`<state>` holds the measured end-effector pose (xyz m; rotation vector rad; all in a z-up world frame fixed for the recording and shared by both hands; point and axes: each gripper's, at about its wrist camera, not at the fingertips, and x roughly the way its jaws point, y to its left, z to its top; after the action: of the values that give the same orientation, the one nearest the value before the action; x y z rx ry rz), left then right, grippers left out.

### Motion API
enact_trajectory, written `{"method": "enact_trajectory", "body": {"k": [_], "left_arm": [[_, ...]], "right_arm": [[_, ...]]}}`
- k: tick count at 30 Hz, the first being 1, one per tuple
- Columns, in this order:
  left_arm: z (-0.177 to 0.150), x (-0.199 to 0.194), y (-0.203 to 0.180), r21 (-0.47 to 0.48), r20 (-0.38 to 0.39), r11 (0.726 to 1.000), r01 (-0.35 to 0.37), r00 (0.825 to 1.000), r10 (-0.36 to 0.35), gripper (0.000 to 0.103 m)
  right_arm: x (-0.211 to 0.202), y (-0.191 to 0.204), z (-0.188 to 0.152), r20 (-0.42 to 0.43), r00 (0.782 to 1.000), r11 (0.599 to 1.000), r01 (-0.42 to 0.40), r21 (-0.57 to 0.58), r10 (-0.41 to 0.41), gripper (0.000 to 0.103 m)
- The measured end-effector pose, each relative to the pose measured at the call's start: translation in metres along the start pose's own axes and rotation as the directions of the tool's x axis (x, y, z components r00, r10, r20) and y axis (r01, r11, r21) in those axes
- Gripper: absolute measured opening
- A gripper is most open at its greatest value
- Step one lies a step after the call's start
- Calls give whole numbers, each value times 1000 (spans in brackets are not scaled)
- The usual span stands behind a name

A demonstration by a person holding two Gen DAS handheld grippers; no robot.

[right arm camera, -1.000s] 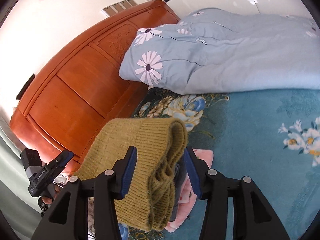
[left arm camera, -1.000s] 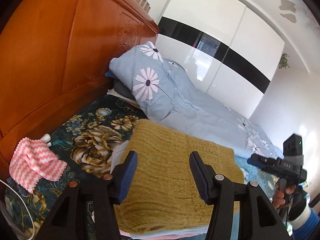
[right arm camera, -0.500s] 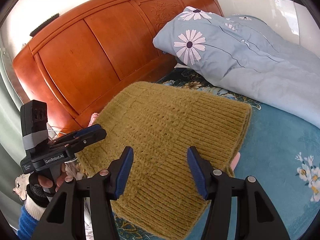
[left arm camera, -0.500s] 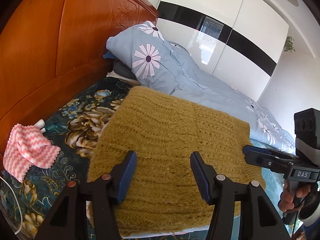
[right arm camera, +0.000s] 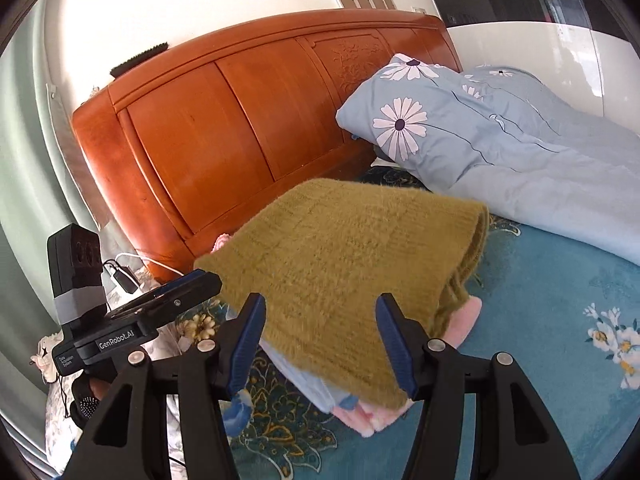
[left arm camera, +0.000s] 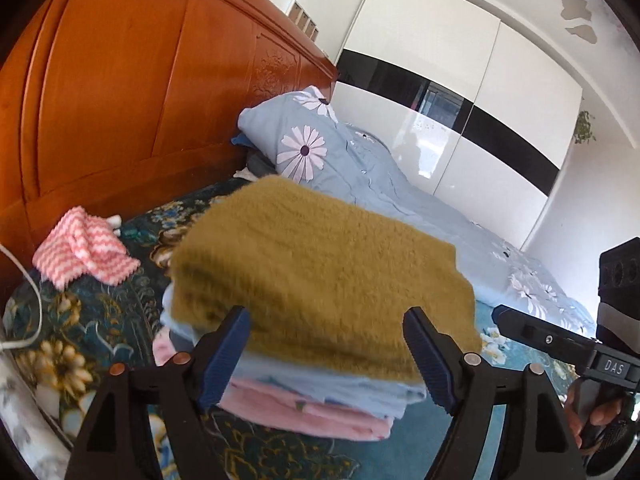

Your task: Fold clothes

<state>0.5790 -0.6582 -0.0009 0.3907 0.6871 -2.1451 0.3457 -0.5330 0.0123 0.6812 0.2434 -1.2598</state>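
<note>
Mustard-yellow fuzzy knitted sweater (left arm camera: 320, 276), folded, tops a pile of folded clothes (left arm camera: 320, 400) just ahead of the left gripper (left arm camera: 326, 356) and right gripper (right arm camera: 320, 340), both spread wide, gripping nothing.

The left hand-held gripper (left arm camera: 326, 344) stands with its jaws wide apart, nothing between them. Just beyond it a folded olive sweater (left arm camera: 320, 276) tops a stack: a light blue garment (left arm camera: 340, 386), then a pink one (left arm camera: 304, 412), though motion blur softens the edges. A pink zigzag cloth (left arm camera: 82, 250) lies near the wooden headboard (left arm camera: 132, 92).
</note>
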Motion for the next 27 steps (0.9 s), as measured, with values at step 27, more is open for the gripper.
{"method": "enact_trajectory", "body": {"k": [27], "left_arm": [[-118,-69,-60,-56,56,954,-296,953,299,103]], "right_arm": [[-52,9,-122,-51,974,974,217,-64,-221,103]]}}
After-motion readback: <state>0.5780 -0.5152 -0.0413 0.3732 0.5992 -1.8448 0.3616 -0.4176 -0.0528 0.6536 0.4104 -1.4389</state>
